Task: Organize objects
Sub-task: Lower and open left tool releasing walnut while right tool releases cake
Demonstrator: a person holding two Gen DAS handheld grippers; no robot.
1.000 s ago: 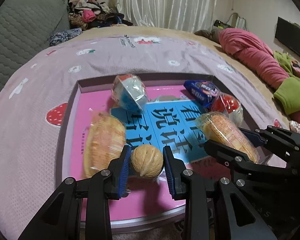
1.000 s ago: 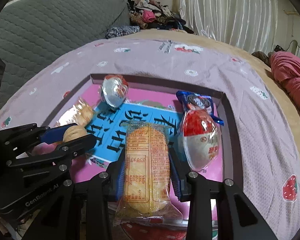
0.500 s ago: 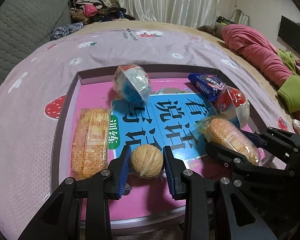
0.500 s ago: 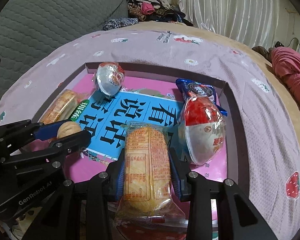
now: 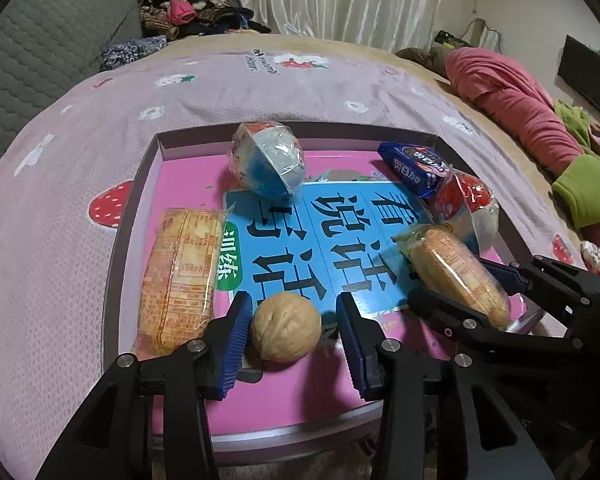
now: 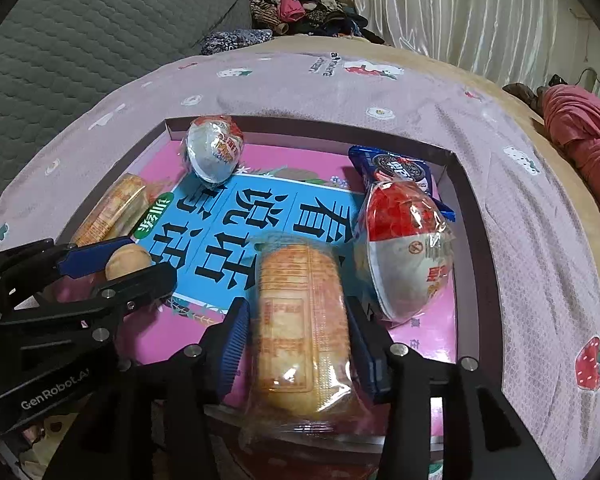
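Left gripper (image 5: pixel 292 332) is opening, jaws spread, letting the round tan walnut (image 5: pixel 286 328) settle on the near pink floor of the shallow box tray (image 5: pixel 132 216). Right gripper (image 6: pixel 296 344) is opening around the clear-wrapped orange cracker pack (image 6: pixel 304 320), likely releasing it at the tray's near right.

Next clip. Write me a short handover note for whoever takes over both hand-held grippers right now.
Left hand-held gripper: jaws opening around the walnut, which sits on the pink tray; a gap shows on its right side.
Right hand-held gripper: jaws opening, cracker pack between them at the tray's near edge.
Already in the tray: second cracker pack, blue-and-white egg toy, red-and-white egg toy, blue cookie packet.
Done: all six items seem to be in the tray.
Left: finish both releases, back out, then probably tidy.
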